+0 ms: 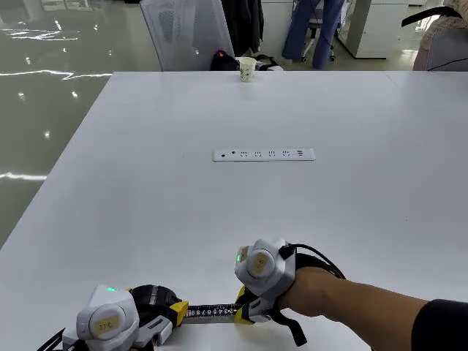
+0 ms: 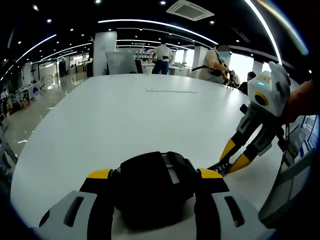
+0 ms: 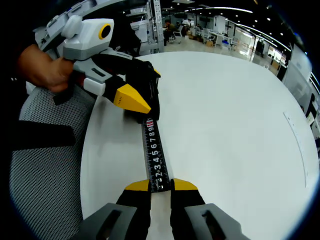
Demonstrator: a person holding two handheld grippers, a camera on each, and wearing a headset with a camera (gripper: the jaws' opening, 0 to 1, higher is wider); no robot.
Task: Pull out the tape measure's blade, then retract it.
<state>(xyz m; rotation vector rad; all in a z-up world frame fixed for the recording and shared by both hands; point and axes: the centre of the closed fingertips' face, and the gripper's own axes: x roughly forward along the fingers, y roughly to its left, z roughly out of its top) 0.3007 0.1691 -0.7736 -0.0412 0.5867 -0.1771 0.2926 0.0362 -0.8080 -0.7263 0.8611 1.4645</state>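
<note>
Left gripper (image 2: 155, 175): jaws clamped on the black tape measure case (image 2: 152, 195), one on each side of it.
Right gripper (image 3: 160, 186): jaws pinched together on the tip end of the blade (image 3: 154, 150).
Blade: out of the case, a short run of numbers showing, stretched straight between both grippers.
Where: in the head view, the case is at 7 o'clock on the white worktop (image 1: 219, 219), by the near edge. Right gripper at its 3 o'clock.
Power strip (image 1: 264, 154): mid-worktop, well apart.
Paper cup (image 1: 247, 69): far edge, 12 o'clock.
</note>
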